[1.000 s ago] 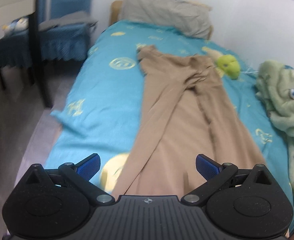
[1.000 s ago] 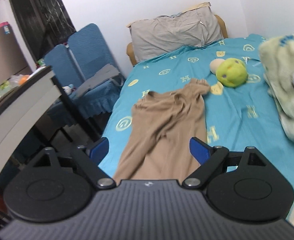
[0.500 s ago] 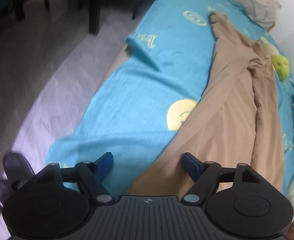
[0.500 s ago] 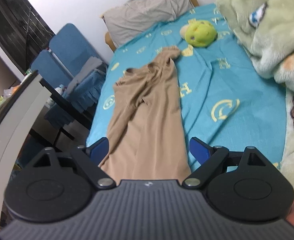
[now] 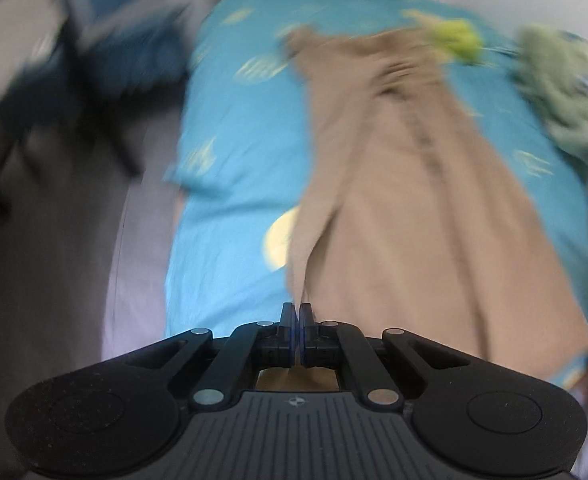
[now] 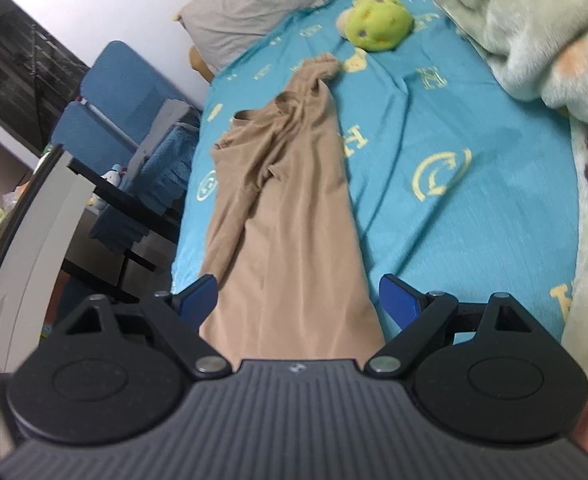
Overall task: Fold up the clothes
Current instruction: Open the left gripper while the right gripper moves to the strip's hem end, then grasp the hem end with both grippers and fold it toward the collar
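Observation:
Tan trousers lie lengthwise on a bed with a turquoise sheet, waist at the far end, legs toward me. The left wrist view is motion-blurred. My left gripper is shut on the near left hem of the trousers, and a ridge of cloth rises from its closed pads. In the right wrist view the trousers run from between the fingers toward the pillow. My right gripper is open, its blue pads standing on either side of the near trouser leg, above the cloth.
A green plush toy and a grey pillow lie at the head of the bed. A pale green fleece blanket is heaped along the right side. Blue chairs and a white-topped desk stand left of the bed.
My left gripper has gone from open to shut, pinching the trouser hem, and its view swung up toward the headboard. My right gripper has come lower over the trouser leg, still open.

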A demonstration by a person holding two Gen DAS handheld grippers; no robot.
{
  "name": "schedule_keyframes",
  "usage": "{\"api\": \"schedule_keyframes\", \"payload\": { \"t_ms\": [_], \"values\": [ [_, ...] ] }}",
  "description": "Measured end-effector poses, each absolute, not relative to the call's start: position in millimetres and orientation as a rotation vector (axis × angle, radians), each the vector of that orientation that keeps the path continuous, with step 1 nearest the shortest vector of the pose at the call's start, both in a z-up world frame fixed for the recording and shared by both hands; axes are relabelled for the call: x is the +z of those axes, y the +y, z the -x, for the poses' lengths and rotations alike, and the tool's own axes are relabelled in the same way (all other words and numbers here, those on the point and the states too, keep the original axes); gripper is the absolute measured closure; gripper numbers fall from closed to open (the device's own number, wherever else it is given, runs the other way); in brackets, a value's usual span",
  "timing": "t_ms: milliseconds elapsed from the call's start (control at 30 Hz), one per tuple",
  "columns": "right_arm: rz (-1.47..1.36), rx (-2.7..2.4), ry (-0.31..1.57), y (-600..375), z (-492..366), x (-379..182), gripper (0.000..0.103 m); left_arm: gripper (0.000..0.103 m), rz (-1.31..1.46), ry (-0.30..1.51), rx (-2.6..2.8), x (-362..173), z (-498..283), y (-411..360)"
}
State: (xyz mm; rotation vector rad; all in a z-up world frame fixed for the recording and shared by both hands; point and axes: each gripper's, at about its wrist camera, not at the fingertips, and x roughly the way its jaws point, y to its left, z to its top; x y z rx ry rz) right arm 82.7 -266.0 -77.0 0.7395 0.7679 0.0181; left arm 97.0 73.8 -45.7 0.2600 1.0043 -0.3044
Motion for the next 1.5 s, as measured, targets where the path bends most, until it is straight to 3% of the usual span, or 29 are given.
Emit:
{"api": "schedule_keyframes", "payload": {
  "t_ms": [100, 233, 400, 500, 567, 667, 833, 967, 1100, 1167, 1200, 1267, 1333, 1500],
  "values": [
    [-0.757, -0.007, 0.792, -268.6, -84.4, -83.3, 0.014, 0.102, -0.366, 0.900, -0.426, -18.9, -68.2, 40.3],
    [-0.747, -0.030, 0.838, -267.3, -88.6, -92.4, 0.014, 0.102, -0.394, 0.916, -0.579, -22.7, -43.1, -3.8],
    [-0.756, -0.027, 0.929, -264.1, -93.4, -107.6, 0.014, 0.098, -0.390, 1.064, -0.673, -76.4, -34.2, -32.3],
    [-0.762, -0.026, 0.985, -261.9, -95.5, -116.6, 0.014, 0.076, -0.267, 1.111, -0.641, -83.7, -45.6, -13.5],
    [-0.752, -0.035, 1.012, -259.4, -96.7, -120.7, 0.014, 0.040, -0.109, 1.123, -0.597, -80.4, -60.1, 12.1],
    [-0.754, -0.041, 1.055, -256.2, -99.4, -128.4, 0.014, 0.021, 0.113, 1.092, -0.496, -81.7, -78.5, 55.1],
    [-0.775, -0.012, 1.130, -249.2, -103.4, -142.4, 0.013, 0.021, 0.324, 1.200, -0.316, -116.4, -110.9, 93.6],
    [-0.753, 0.035, 1.175, -238.4, -104.7, -145.4, 0.013, 0.019, 0.334, 1.250, -0.327, -127.0, -114.9, 89.3],
    [-0.603, 0.094, 1.261, -211.1, -99.8, -140.8, 0.020, 0.022, 0.262, 1.281, -0.399, -125.5, -106.9, 73.8],
    [-0.518, 0.124, 1.304, -196.3, -97.0, -138.1, 0.022, 0.052, 0.218, 1.304, -0.437, -123.3, -101.2, 65.9],
    [-0.475, 0.139, 1.325, -188.9, -95.6, -136.7, 0.025, 0.061, 0.199, 1.315, -0.449, -122.0, -98.6, 62.9],
    [-0.388, 0.170, 1.366, -174.1, -92.7, -133.9, 0.058, 0.094, 0.154, 1.311, -0.448, -116.2, -93.6, 61.2],
    [-0.317, 0.177, 1.368, -167.3, -88.5, -126.2, 0.086, 0.097, 0.131, 1.291, -0.455, -107.5, -89.1, 63.1],
    [-0.310, 0.173, 1.231, -177.7, -68.3, -80.8, 0.089, 0.099, 0.210, 1.144, -0.456, -58.5, -76.9, 90.9]
  ]
}}
